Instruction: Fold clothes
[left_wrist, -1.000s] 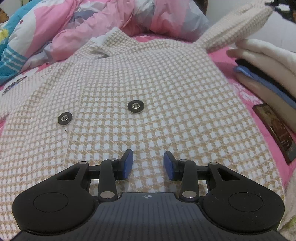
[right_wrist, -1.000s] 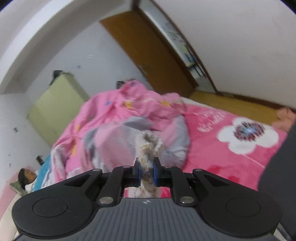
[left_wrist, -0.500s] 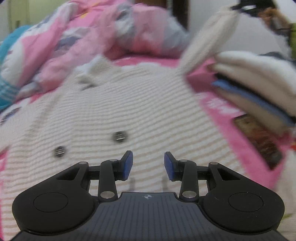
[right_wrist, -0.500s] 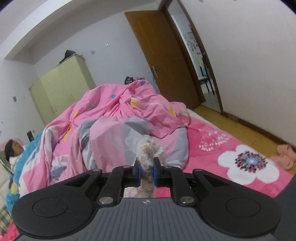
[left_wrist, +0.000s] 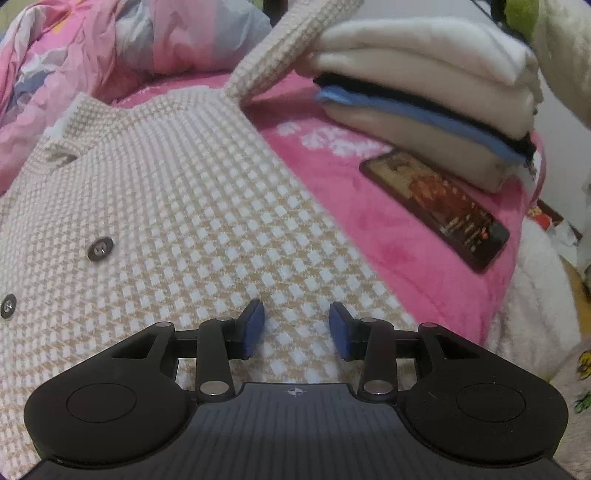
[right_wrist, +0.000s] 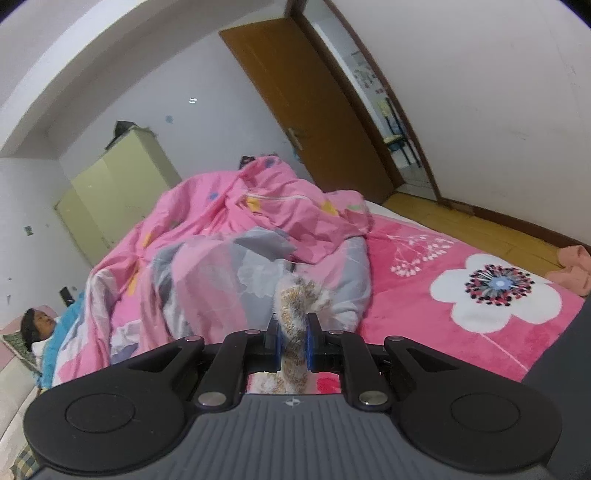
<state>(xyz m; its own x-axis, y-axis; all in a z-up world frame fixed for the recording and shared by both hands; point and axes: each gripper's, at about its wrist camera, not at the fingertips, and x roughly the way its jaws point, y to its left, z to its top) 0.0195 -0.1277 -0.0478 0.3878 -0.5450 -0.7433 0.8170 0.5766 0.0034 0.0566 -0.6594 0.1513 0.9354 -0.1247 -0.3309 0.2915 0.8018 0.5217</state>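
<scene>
A beige-and-white checked jacket (left_wrist: 177, 206) with dark metal buttons (left_wrist: 100, 249) lies spread on the pink bed. Its right sleeve (left_wrist: 291, 40) rises off the bed toward the top of the left wrist view. My left gripper (left_wrist: 296, 326) hovers over the jacket's lower right part, open, with nothing between its blue pads. In the right wrist view my right gripper (right_wrist: 291, 341) is shut on the checked sleeve's end (right_wrist: 295, 306), held up above the bed.
A stack of folded clothes (left_wrist: 424, 85), cream, black and blue, sits right of the jacket. A phone (left_wrist: 436, 206) lies on the pink blanket (left_wrist: 369, 206) beside it. A crumpled pink quilt (right_wrist: 229, 236) fills the bed's far side. A person lies at the far left (right_wrist: 37, 325).
My left gripper has swung right across the jacket, so the buttons slid left and the folded stack and phone came closer. The right gripper's view rolled, still gripping the sleeve.
</scene>
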